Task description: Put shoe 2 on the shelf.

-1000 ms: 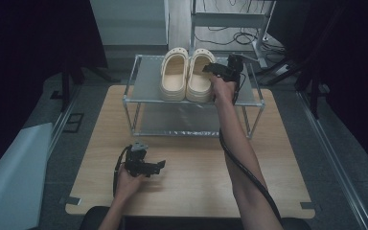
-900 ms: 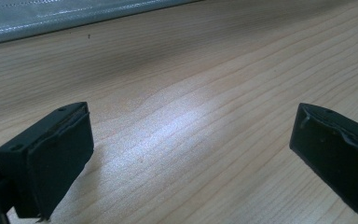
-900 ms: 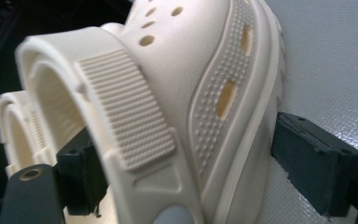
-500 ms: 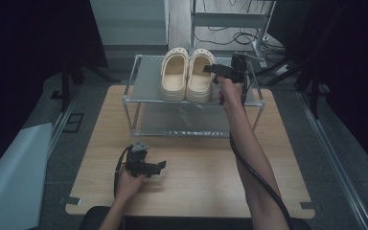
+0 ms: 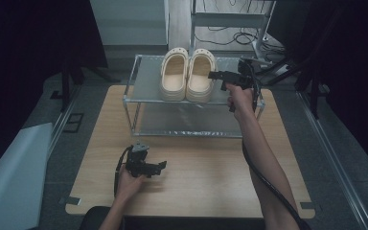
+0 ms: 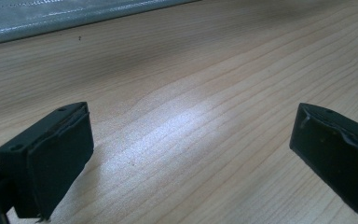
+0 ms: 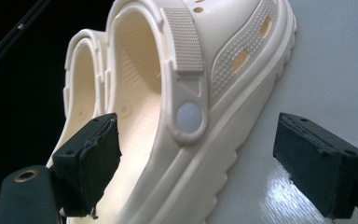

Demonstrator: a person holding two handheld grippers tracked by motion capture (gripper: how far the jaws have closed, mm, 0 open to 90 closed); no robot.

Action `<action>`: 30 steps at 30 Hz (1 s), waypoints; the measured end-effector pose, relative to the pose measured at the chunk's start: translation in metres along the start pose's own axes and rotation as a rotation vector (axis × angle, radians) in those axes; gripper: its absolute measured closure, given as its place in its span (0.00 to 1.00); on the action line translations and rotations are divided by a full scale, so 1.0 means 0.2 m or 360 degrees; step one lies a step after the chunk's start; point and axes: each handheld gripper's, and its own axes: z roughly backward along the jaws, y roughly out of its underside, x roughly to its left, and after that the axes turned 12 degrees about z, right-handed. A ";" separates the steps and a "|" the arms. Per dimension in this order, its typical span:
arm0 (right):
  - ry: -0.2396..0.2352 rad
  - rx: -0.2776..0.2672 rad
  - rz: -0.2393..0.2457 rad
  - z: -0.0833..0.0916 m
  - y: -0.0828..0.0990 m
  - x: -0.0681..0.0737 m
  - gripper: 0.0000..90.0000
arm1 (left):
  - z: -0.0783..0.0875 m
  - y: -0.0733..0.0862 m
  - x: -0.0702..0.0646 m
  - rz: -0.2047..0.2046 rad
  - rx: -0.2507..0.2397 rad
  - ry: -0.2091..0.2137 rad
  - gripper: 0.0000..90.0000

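Wooden table (image 5: 206,167) carries a metal rack (image 5: 143,93); dark surroundings.

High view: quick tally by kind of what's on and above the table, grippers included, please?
Cream perforated rubber clogs: 2, side by side on the top shelf (left clog, right clog)
Two-tier metal-framed rack: 1
Black handheld two-jaw grippers: 2, both open (left gripper, right gripper)
Light wooden table: 1
Total: 6

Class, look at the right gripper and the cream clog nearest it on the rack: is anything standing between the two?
Nothing visible does. The right gripper is open, its jaws facing the side of the nearer clog on the rack's top shelf, with only bare shelf between them.
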 end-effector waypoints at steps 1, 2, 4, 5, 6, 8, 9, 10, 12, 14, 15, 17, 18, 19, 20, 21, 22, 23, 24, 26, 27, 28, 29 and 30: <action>-0.0003 0.0006 0.0012 0.01 0.00 0.00 0.16 | 0.00 0.00 0.00 0.0000 -0.0001 0.0002 0.00; -0.0010 0.0004 0.0016 0.02 0.01 0.00 0.16 | 0.00 0.00 0.00 0.0000 -0.0001 0.0006 0.00; -0.0026 0.0011 0.0047 0.04 0.02 0.00 0.16 | 0.00 0.00 0.00 0.0000 -0.0004 0.0012 0.00; -0.0030 0.0012 0.0058 0.05 0.02 0.00 0.16 | 0.00 0.00 0.00 0.0001 -0.0007 0.0013 0.00; -0.0034 0.0012 0.0070 0.06 0.03 0.01 0.16 | 0.00 0.00 0.00 0.0002 -0.0013 0.0018 0.00; -0.0044 0.0012 0.0101 0.08 0.04 0.01 0.15 | 0.00 0.00 0.00 0.0006 -0.0019 0.0027 0.00; -0.0046 0.0016 0.0114 0.09 0.04 0.01 0.15 | 0.01 0.00 0.00 0.0007 -0.0019 0.0028 0.00; -0.0049 0.0018 0.0119 0.10 0.05 0.01 0.15 | 0.01 0.00 0.00 0.0007 -0.0019 0.0030 0.00; -0.0064 0.0024 0.0132 0.12 0.06 0.01 0.15 | 0.01 0.00 0.00 0.0008 -0.0019 0.0035 0.00; -0.0088 0.0035 0.0123 0.13 0.08 0.01 0.14 | 0.00 0.00 0.00 0.0007 -0.0014 0.0035 0.00; -0.0096 0.0038 0.0123 0.14 0.09 0.01 0.14 | 0.00 0.00 0.00 0.0007 -0.0014 0.0036 0.00; -0.0109 0.0042 0.0135 0.16 0.10 0.01 0.13 | 0.00 0.00 0.00 0.0008 -0.0013 0.0037 0.00; -0.0116 0.0044 0.0139 0.17 0.11 0.01 0.13 | 0.00 0.00 0.00 0.0006 -0.0010 0.0037 0.00; -0.0128 0.0047 0.0141 0.18 0.11 0.01 0.12 | 0.00 0.00 0.00 0.0006 -0.0009 0.0037 0.00; -0.0144 0.0047 0.0142 0.19 0.12 0.01 0.11 | 0.00 0.00 0.00 0.0008 -0.0012 0.0038 0.00; -0.0157 0.0049 0.0141 0.20 0.13 0.01 0.09 | 0.00 0.00 0.00 0.0007 -0.0011 0.0041 0.00; -0.0166 0.0054 0.0142 0.21 0.14 0.01 0.08 | 0.00 0.00 0.00 0.0006 -0.0009 0.0039 0.00; -0.0177 0.0064 0.0147 0.22 0.15 0.02 0.07 | 0.00 0.00 0.00 0.0004 -0.0008 0.0038 0.00; -0.0192 0.0070 0.0152 0.23 0.16 0.02 0.06 | 0.00 0.00 0.00 0.0006 -0.0009 0.0039 0.00; -0.0210 0.0077 0.0170 0.24 0.17 0.03 0.04 | 0.00 0.00 0.00 0.0007 -0.0011 0.0040 0.00; -0.0219 0.0079 0.0180 0.25 0.18 0.04 0.04 | 0.00 0.00 0.00 0.0007 -0.0011 0.0037 0.00; -0.0226 0.0085 0.0189 0.26 0.19 0.04 0.03 | 0.00 0.00 0.00 0.0009 -0.0012 0.0036 0.00; -0.0237 0.0090 0.0192 0.27 0.20 0.04 0.03 | 0.01 0.00 0.00 0.0011 -0.0012 0.0037 0.00; -0.0246 0.0088 0.0194 0.28 0.21 0.05 0.03 | 0.01 0.00 0.00 0.0011 -0.0013 0.0038 0.00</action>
